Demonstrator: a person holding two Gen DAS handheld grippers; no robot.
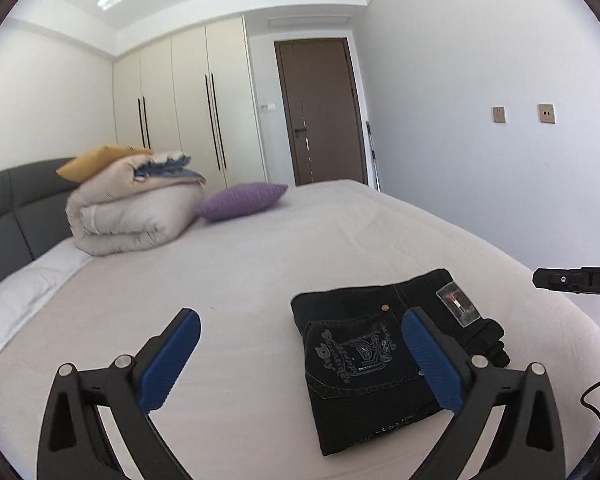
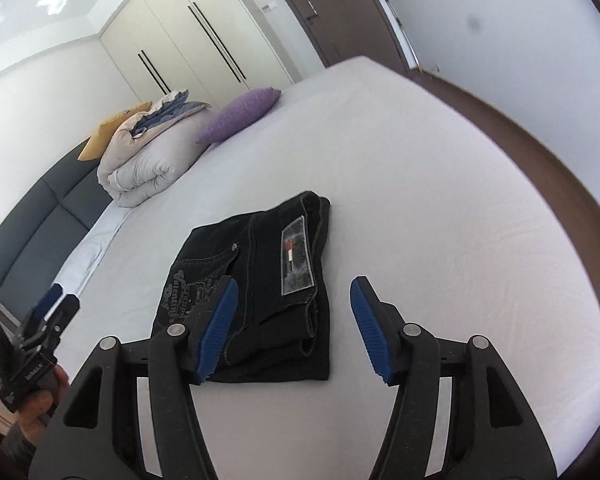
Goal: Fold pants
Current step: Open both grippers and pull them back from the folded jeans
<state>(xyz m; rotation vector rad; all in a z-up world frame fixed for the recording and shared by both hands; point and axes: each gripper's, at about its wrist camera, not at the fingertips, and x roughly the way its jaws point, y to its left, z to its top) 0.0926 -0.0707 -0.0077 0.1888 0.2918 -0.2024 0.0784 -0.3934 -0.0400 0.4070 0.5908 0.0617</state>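
Observation:
Dark jeans (image 1: 352,408) lie folded into a compact rectangle on the white bed sheet (image 1: 260,248), back pocket embroidery and waist label facing up. My left gripper (image 1: 300,316) hovers open just left of the jeans, its right blue pad over the pocket and nothing gripped. In the right wrist view the same jeans (image 2: 256,240) lie straight ahead. My right gripper (image 2: 294,284) hangs open above their near edge, pads apart and off the cloth. The left tool's black body (image 2: 56,308) shows at the left edge, held by a hand (image 2: 40,400).
A rolled beige duvet (image 1: 132,212) with a yellow pillow (image 1: 92,160) on top and a purple pillow (image 1: 240,200) lie near the grey headboard (image 1: 8,216). Wardrobe doors (image 1: 188,100) and a brown door (image 1: 320,112) stand behind. The bed's brown edge (image 2: 540,148) curves at the right.

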